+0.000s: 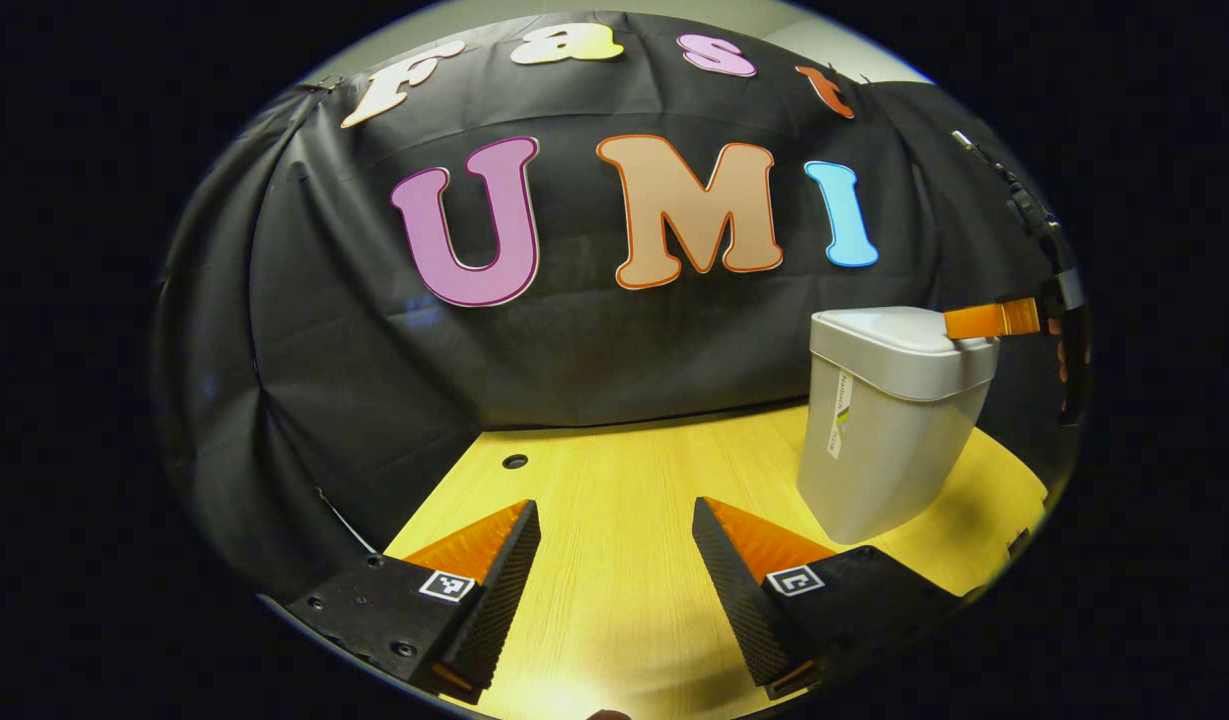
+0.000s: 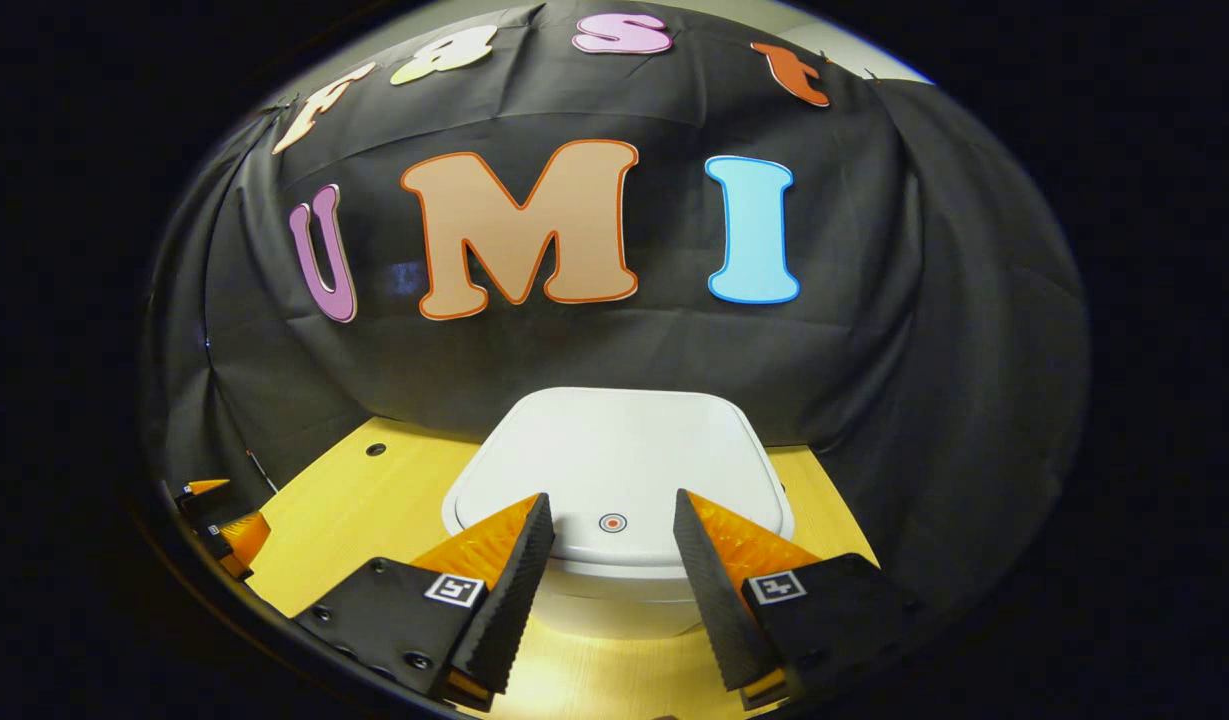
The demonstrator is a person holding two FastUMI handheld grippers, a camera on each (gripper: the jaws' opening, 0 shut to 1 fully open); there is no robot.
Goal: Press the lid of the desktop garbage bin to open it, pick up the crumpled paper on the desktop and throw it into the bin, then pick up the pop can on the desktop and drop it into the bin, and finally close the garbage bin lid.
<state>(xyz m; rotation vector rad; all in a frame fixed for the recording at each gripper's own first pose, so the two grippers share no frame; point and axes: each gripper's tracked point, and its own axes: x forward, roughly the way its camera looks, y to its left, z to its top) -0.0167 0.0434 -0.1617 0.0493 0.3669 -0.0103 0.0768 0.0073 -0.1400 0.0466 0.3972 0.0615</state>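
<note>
Your garbage bin (image 2: 614, 470) stands upright on the wooden bench (image 1: 614, 560), near the black cloth wall (image 1: 374, 380), with its lid (image 2: 619, 450) shut, so you cannot see what it holds. A small round mark (image 2: 612, 522) sits at the lid's front edge, between the fingers of your right tool (image 2: 612, 545), which hovers spread just above it. Your left tool (image 1: 614, 560) is spread over bare bench, with the bin off to its right. A small dark hole (image 1: 515, 461) sits in the bench near the wall.

Black cloth wall (image 1: 374, 380) behind a yellow wooden table (image 1: 614, 560).
</note>
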